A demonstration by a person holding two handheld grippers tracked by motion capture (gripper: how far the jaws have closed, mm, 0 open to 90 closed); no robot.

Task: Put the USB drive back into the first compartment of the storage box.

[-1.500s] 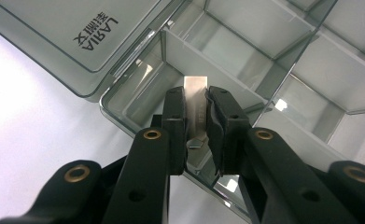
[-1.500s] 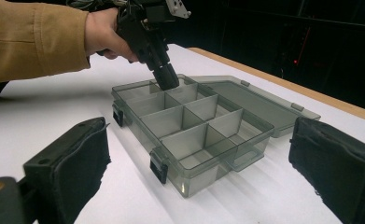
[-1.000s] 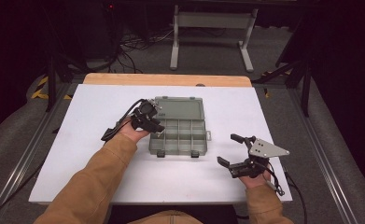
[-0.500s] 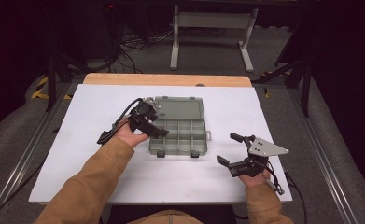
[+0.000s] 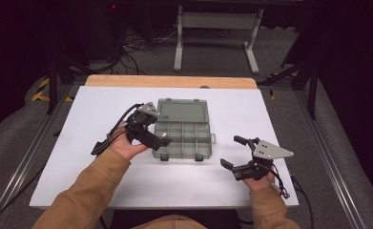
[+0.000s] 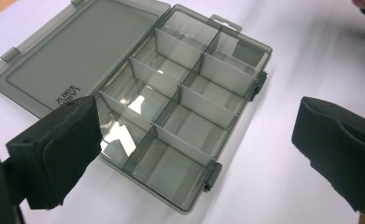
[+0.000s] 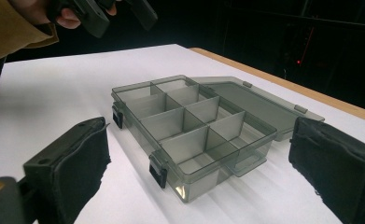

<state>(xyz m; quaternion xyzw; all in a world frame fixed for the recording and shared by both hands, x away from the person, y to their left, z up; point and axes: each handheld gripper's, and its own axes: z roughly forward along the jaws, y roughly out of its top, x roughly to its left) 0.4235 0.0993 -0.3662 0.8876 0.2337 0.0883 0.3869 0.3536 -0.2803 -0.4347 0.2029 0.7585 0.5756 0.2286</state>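
A smoky grey clear organizer box (image 5: 186, 136) lies on the white table (image 5: 69, 157), its lid (image 5: 183, 110) folded flat to the far side. All of its divided compartments (image 6: 189, 112) look bare. My left gripper (image 5: 156, 130) hovers over the box's left edge, open, with its pads (image 6: 59, 154) wide apart above the box and nothing between them. My right gripper (image 5: 232, 152) rests to the right of the box, also open, with the box (image 7: 189, 121) ahead between its pads (image 7: 334, 172). The left gripper (image 7: 110, 14) appears at the top left of the right gripper view.
A wooden strip (image 5: 170, 81) runs along the table's far edge. Beyond it stand a metal stand (image 5: 215, 28) and cables on a dark floor. Rails (image 5: 317, 143) flank the table. White surface lies on every side of the box.
My left gripper has drifted slightly toward the near side over the box's left edge. The right gripper and the box have stayed put.
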